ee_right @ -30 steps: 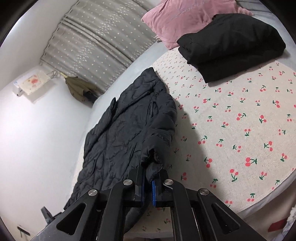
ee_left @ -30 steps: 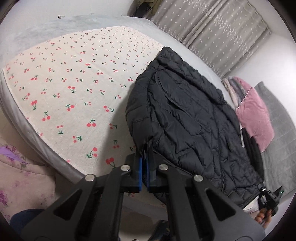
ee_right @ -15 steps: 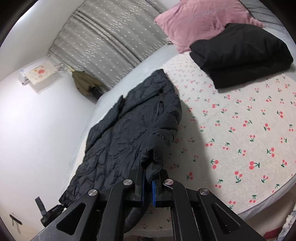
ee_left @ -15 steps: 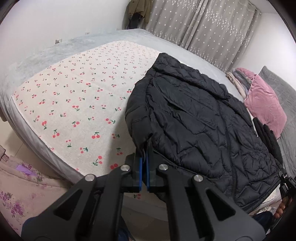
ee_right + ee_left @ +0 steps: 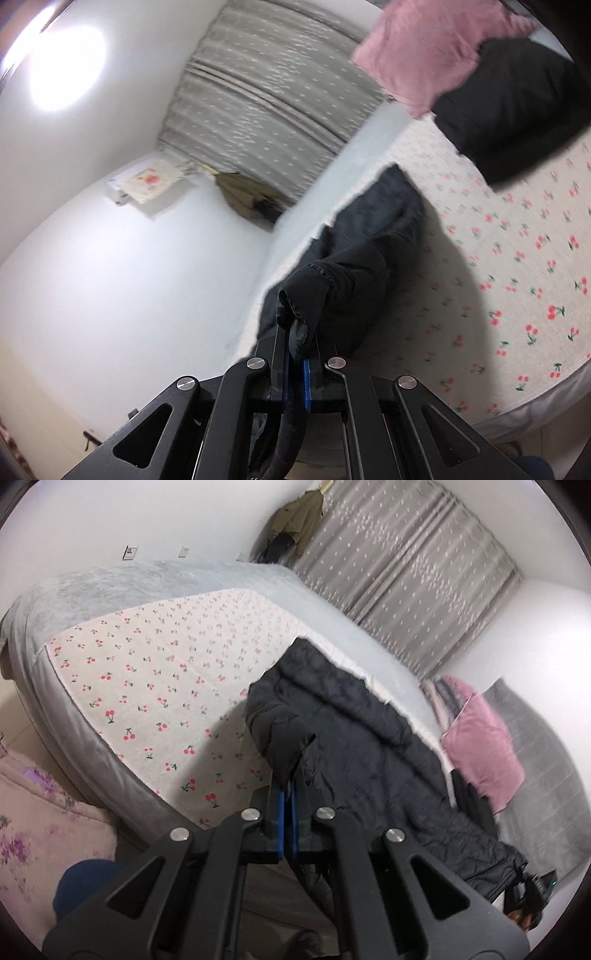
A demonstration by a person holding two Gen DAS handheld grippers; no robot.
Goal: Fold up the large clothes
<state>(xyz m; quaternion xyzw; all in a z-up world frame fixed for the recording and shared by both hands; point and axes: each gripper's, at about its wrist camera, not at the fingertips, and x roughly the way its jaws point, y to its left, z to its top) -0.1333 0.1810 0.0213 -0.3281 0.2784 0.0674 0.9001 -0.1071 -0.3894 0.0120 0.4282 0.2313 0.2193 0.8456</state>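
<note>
A black quilted puffer jacket lies along the bed's near edge, partly raised off the cherry-print sheet. My left gripper is shut on one bunched corner of the jacket. In the right wrist view my right gripper is shut on another bunched edge of the same jacket, which hangs lifted in front of it. The right gripper also shows at the far lower right of the left wrist view, beside the jacket's other end.
A pink pillow and a folded black garment lie at the bed's head. Grey curtains cover the far wall. An olive coat hangs beside them. A floral quilt lies at lower left.
Both grippers have risen and tilted upward with the jacket still pinched. The jacket's near edge has lifted off the sheet, and more wall and curtain shows in both views.
</note>
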